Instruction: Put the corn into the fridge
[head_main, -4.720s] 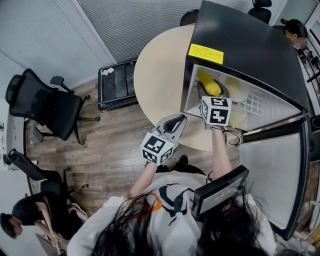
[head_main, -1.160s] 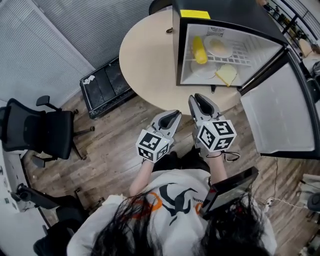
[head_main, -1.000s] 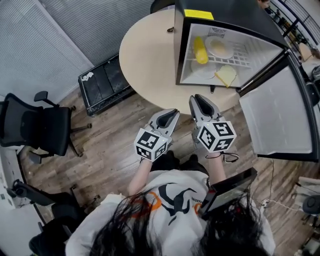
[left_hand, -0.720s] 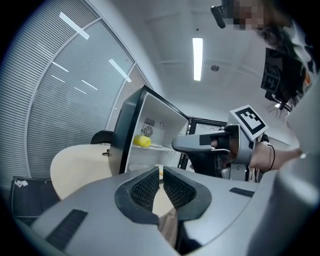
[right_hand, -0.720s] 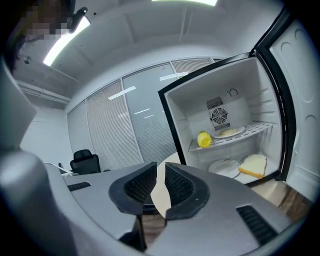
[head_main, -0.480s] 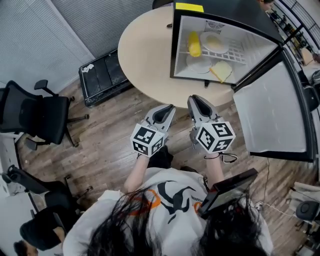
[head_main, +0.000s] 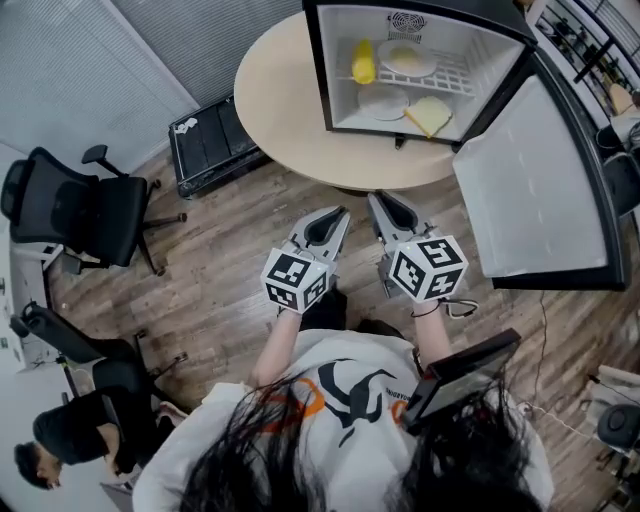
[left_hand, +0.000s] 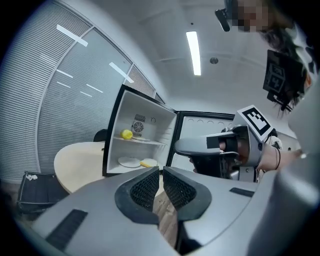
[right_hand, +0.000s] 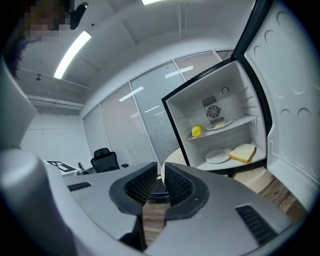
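The yellow corn (head_main: 363, 62) lies on the upper shelf of the open black fridge (head_main: 318, 70), at its left end; it also shows as corn (left_hand: 127, 134) and corn (right_hand: 197, 131) in the gripper views. My left gripper (head_main: 338, 213) and right gripper (head_main: 377, 200) hang side by side over the wood floor, well short of the table and fridge. Both point toward the fridge. The left gripper (left_hand: 161, 172) is shut with nothing between its pads. The right gripper (right_hand: 160, 176) is shut and empty too.
The fridge stands on a round beige table (head_main: 285, 110), its door (head_main: 530, 180) swung wide to the right. Inside are a plate (head_main: 405, 58) beside the corn, another plate (head_main: 383, 100) and a bread slice (head_main: 428, 115) below. A black crate (head_main: 215, 150) and an office chair (head_main: 80, 205) stand at left.
The right gripper, earlier inside the fridge at the corn, has left it there. Over the last second both grippers drew back from the fridge, which has slid up in the head view.
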